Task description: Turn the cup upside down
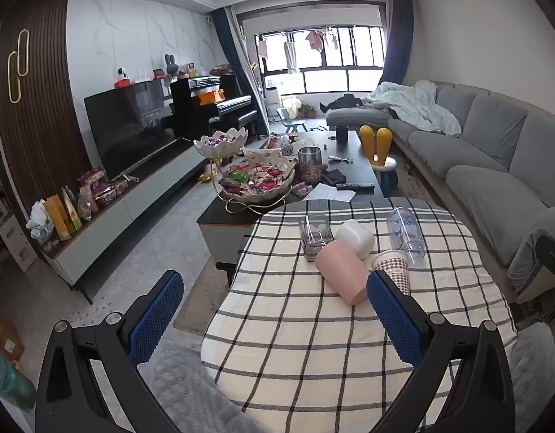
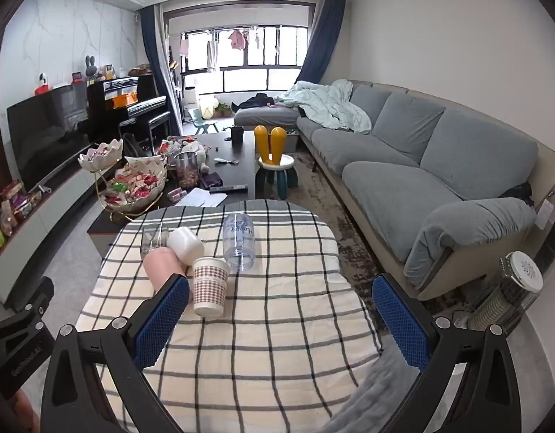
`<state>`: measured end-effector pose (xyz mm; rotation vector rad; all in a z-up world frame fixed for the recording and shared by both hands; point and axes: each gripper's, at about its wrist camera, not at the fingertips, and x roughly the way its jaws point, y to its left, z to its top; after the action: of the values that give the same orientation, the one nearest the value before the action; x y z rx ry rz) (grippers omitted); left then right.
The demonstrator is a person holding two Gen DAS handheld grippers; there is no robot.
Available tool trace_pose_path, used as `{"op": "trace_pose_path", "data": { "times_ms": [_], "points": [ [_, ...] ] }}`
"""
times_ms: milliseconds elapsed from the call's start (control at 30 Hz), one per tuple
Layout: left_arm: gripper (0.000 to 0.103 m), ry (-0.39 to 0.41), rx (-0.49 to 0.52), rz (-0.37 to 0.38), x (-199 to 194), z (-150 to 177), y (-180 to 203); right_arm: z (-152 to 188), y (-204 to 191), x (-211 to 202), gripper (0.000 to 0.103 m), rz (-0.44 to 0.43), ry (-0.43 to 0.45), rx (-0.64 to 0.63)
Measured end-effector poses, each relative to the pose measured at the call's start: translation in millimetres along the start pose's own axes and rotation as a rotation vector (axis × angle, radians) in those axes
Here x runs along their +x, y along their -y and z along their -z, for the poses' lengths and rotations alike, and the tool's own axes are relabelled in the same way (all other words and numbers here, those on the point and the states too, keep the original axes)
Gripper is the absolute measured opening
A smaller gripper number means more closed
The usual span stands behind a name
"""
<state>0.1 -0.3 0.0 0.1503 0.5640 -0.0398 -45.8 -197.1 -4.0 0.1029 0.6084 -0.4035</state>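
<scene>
Several cups stand upside down on the checked tablecloth [image 1: 295,342]: a pink cup [image 1: 340,274], a white cup [image 1: 355,236], a checked paper cup [image 1: 393,269], a clear glass [image 1: 315,234] and a clear plastic tumbler [image 1: 405,231]. In the right wrist view they are the pink cup [image 2: 160,263], white cup [image 2: 185,243], paper cup [image 2: 209,285], glass [image 2: 153,238] and tumbler [image 2: 239,240]. My left gripper [image 1: 274,321] is open and empty, short of the pink cup. My right gripper [image 2: 281,319] is open and empty, short of the paper cup.
A dark coffee table [image 1: 353,166] with tiered candy bowls [image 1: 257,180] and a jar stands behind. A grey sofa [image 2: 440,180] runs along the right. A TV [image 1: 133,126] on a low cabinet is left. A heater [image 2: 512,292] stands at right.
</scene>
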Motion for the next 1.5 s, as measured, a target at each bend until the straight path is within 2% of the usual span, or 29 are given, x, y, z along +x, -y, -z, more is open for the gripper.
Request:
{"op": "trace_pose_path", "data": {
  "times_ms": [1500],
  "points": [
    [0.103,0.001,-0.005,0.003,2.0,4.3,-1.4,-0.1,-0.7,-0.6,0.102,0.002,0.0,0.001]
  ]
}}
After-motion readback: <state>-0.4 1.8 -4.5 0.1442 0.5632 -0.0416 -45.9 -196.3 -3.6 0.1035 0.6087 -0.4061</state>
